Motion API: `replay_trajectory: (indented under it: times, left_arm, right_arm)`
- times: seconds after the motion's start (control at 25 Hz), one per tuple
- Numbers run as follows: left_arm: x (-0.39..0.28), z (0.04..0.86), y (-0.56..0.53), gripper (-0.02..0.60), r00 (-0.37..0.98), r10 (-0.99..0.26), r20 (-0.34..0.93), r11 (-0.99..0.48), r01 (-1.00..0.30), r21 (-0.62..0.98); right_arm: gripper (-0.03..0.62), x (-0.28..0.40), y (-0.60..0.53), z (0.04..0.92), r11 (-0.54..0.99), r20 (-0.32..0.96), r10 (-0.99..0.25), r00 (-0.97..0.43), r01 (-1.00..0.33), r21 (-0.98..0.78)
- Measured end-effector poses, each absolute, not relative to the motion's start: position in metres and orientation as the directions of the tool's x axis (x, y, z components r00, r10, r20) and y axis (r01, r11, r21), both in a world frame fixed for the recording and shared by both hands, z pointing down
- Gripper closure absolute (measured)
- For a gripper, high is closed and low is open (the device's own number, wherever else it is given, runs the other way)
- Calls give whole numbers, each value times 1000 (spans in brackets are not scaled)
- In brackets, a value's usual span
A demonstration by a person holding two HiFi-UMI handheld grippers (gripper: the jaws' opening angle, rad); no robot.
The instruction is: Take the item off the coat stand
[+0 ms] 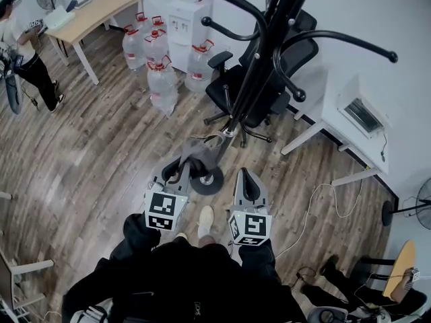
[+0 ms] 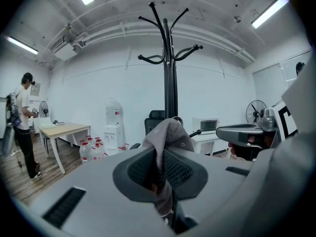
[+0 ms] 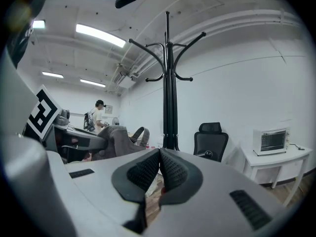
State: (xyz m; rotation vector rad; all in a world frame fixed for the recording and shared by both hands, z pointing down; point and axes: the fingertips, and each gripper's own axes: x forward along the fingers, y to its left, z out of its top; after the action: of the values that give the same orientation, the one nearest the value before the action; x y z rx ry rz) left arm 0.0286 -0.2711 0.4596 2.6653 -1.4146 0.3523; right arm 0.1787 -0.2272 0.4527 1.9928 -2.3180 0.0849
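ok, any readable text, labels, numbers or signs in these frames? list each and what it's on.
No readable text in any view.
Marker cubes: black-and-white square patterns, not letters.
Water jugs: any print is too small to read.
Water dispenser: front markings too blurred to read.
Small oven: no legible brand or dial numbers.

Wood-plank floor [image 1: 87,173], several items standing on it.
Coat stand base [image 1: 214,181] at centre; beyond it clustered water bottles [image 1: 161,79], water dispenser [image 1: 187,19], black office chair [image 1: 252,96], wooden desk [image 1: 94,12].
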Motion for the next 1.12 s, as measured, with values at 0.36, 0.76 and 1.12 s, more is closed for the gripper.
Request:
replay_trajectory:
  times: [0.36, 0.76, 1.12]
  left_arm:
    - [-4, 446, -244, 540, 510, -825, 242, -531, -847, -27]
    - [-48, 442, -213, 540, 450, -863, 229, -469, -882, -36]
    - [-88, 439, -188, 540, 385, -894, 231, -403, -914, -38]
  right_arm:
    - [579, 145, -210, 442, 198, 80, -977, -197, -980, 6]
    - [579, 100, -192, 438, 273, 67, -960, -272, -962, 8]
    - [579, 60, -179, 435, 345, 62, -937, -344, -938, 8]
